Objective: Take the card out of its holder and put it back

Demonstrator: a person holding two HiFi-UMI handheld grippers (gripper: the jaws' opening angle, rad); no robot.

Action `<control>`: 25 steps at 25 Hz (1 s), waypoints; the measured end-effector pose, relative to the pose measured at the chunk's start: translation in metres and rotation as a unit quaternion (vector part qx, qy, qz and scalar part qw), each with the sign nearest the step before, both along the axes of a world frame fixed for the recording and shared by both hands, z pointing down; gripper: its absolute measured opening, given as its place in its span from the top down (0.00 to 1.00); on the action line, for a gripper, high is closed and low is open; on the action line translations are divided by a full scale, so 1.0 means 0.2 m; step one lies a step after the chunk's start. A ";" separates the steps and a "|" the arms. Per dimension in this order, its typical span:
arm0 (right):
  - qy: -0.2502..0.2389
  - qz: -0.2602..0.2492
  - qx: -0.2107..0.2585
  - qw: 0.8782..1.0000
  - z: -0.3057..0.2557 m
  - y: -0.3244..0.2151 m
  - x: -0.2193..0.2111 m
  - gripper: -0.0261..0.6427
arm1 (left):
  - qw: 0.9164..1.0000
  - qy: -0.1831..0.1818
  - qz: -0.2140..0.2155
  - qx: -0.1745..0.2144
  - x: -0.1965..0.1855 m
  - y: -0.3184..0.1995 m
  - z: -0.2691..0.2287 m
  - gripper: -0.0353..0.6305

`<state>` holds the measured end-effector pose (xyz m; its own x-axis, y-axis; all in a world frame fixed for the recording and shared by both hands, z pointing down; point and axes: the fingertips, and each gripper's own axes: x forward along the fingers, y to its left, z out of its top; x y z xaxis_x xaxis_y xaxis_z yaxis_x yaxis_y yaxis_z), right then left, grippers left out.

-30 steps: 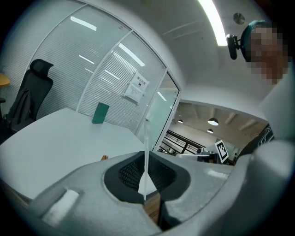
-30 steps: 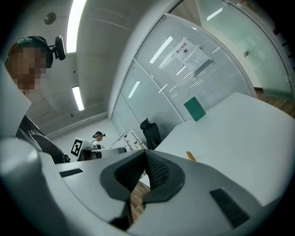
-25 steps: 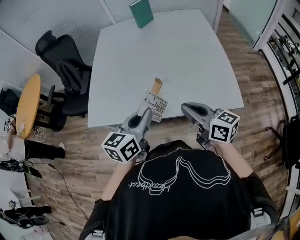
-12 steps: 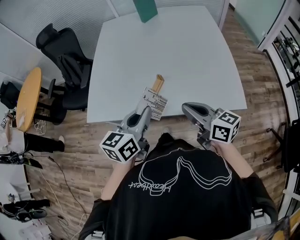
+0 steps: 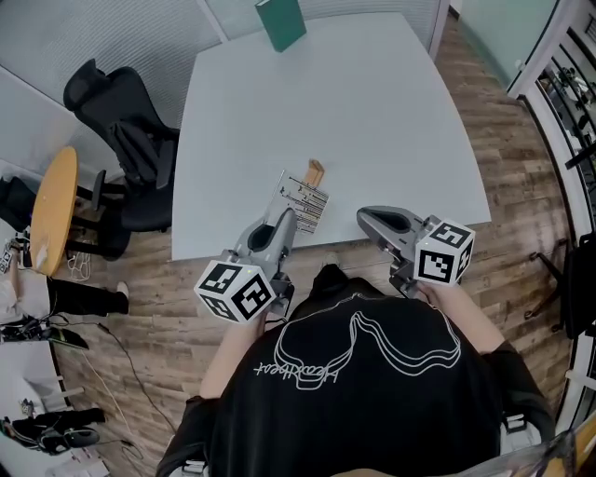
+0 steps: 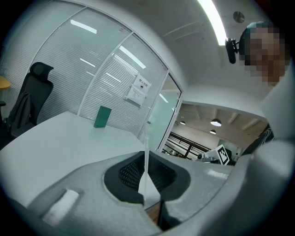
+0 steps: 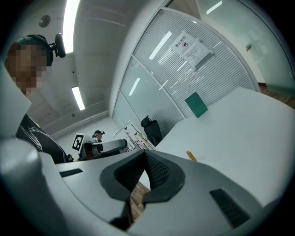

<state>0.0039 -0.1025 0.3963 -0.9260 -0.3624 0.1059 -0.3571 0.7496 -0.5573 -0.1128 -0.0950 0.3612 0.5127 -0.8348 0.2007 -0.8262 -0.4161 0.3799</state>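
Observation:
A white card (image 5: 303, 197) with black print is pinched by its lower edge in my left gripper (image 5: 285, 220), just over the table's near edge. In the left gripper view the card (image 6: 145, 159) stands edge-on between the pads, and the gripper (image 6: 146, 184) is shut on it. The small wooden holder (image 5: 315, 172) lies on the grey table (image 5: 326, 93) just beyond the card's top edge, and it also shows as an orange sliver (image 7: 191, 156). My right gripper (image 5: 368, 216) hovers to the right of the card at the table's edge. It is shut (image 7: 138, 184) and holds nothing.
A green book (image 5: 280, 23) stands upright at the table's far edge. A black office chair (image 5: 126, 140) and a round wooden side table (image 5: 54, 210) stand to the left. Wood flooring lies around the table, and glass partitions with blinds are behind it.
The left gripper has carried the card slightly left and forward, so its top edge is now closer to the wooden holder. The right gripper has stayed where it was.

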 end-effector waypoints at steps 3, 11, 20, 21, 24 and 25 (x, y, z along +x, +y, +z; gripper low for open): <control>0.004 0.004 -0.006 1.000 0.02 -0.04 -0.01 0.95 | 1.000 0.000 -0.001 -0.002 -0.03 -0.07 0.01 0.91; 0.010 0.016 -0.024 1.000 0.07 -0.21 -0.05 0.95 | 1.000 -0.003 -0.010 -0.003 -0.13 -0.31 0.06 0.91; 0.017 0.039 -0.041 0.998 0.15 -0.35 -0.03 0.95 | 0.999 -0.017 -0.024 -0.014 -0.22 -0.52 0.20 0.91; 0.017 0.040 -0.043 0.998 0.16 -0.37 -0.03 0.95 | 0.999 -0.019 -0.023 -0.016 -0.23 -0.55 0.21 0.91; 0.024 0.045 -0.053 0.997 0.19 -0.41 -0.05 0.95 | 0.999 -0.028 -0.019 -0.020 -0.25 -0.61 0.26 0.91; 0.026 0.047 -0.055 0.997 0.20 -0.42 -0.06 0.95 | 0.999 -0.032 -0.017 -0.021 -0.26 -0.63 0.28 0.91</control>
